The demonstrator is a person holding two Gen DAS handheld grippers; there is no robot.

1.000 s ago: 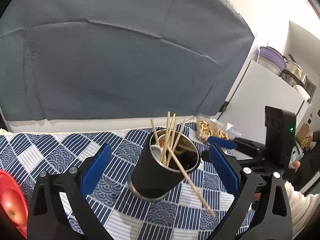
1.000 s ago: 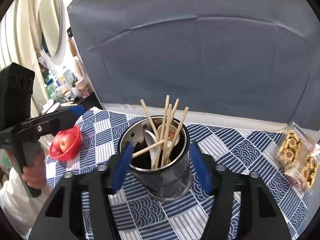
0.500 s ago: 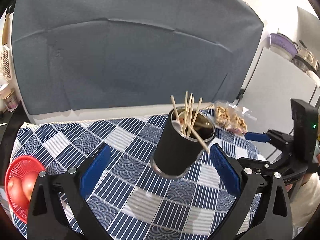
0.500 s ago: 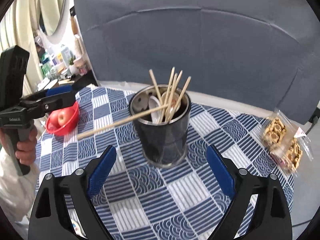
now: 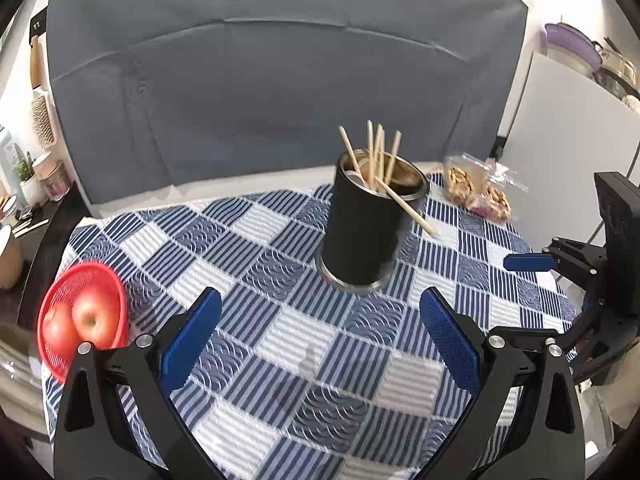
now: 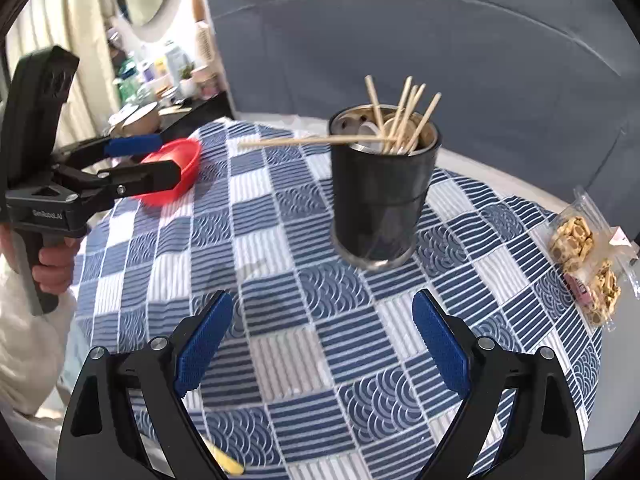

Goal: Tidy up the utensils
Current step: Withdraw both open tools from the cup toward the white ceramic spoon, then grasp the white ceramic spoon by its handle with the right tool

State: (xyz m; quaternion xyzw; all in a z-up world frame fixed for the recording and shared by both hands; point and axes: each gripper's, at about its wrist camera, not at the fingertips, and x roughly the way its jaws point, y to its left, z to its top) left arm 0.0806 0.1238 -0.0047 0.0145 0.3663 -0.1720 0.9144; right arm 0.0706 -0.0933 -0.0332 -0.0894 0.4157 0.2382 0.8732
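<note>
A black metal cup (image 5: 366, 228) stands upright on the blue checked tablecloth (image 5: 280, 336). It holds several wooden chopsticks (image 5: 376, 152) and a white spoon; one chopstick leans far out over the rim. The cup also shows in the right wrist view (image 6: 382, 196). My left gripper (image 5: 320, 344) is open and empty, well back from the cup. My right gripper (image 6: 320, 340) is open and empty, also back from the cup. Each gripper shows at the edge of the other's view.
A red basket (image 5: 82, 316) with two apples sits at the table's left edge. A clear bag of snacks (image 6: 588, 264) lies at the right edge. A grey cloth backdrop (image 5: 280, 92) hangs behind the table. Something yellow (image 6: 226, 460) lies near the front edge.
The right gripper opened and let go of the cup, which now stands on the table. Both grippers pulled back and away from it.
</note>
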